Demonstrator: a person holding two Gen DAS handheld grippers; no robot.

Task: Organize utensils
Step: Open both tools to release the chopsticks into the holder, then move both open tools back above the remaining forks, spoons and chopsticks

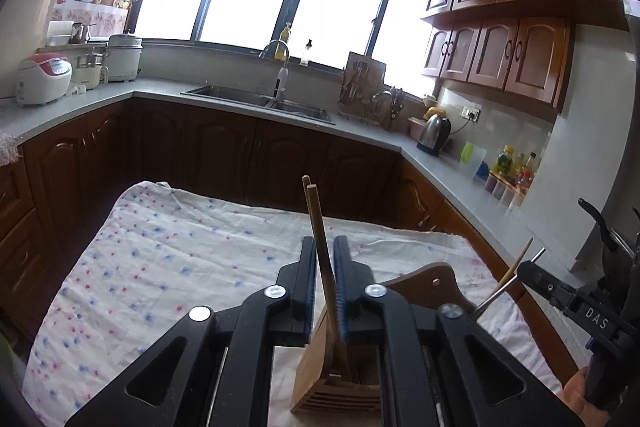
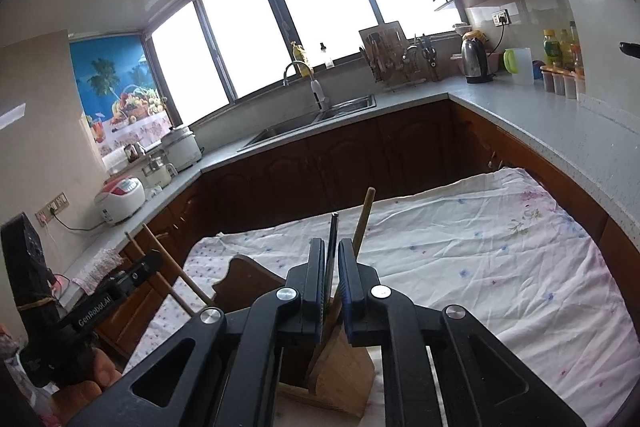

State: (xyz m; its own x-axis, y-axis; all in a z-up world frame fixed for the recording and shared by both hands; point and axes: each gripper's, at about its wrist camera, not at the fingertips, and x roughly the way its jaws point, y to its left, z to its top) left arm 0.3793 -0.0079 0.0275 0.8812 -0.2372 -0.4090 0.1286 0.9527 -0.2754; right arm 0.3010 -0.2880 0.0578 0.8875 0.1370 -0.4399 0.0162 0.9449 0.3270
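Note:
My left gripper (image 1: 325, 255) is shut on a pair of wooden chopsticks (image 1: 318, 227), which stand upright with their lower ends in a wooden utensil holder (image 1: 328, 379) right below the jaws. My right gripper (image 2: 330, 259) is shut on a thin metal utensil handle (image 2: 333, 239), also over the wooden holder (image 2: 340, 375). A wooden handle (image 2: 362, 223) sticks up just right of the right jaws. The right gripper shows at the right edge of the left wrist view (image 1: 532, 275), and the left gripper shows at the left of the right wrist view (image 2: 148, 263). A brown wooden board (image 1: 432, 287) stands behind the holder.
The holder stands on a table under a white floral cloth (image 1: 168, 251). Dark wood cabinets (image 1: 240, 155) and a grey counter with a sink (image 1: 260, 103) run behind. A kettle (image 1: 434, 135), bottles (image 1: 512, 167) and rice cookers (image 1: 42, 79) sit on the counter.

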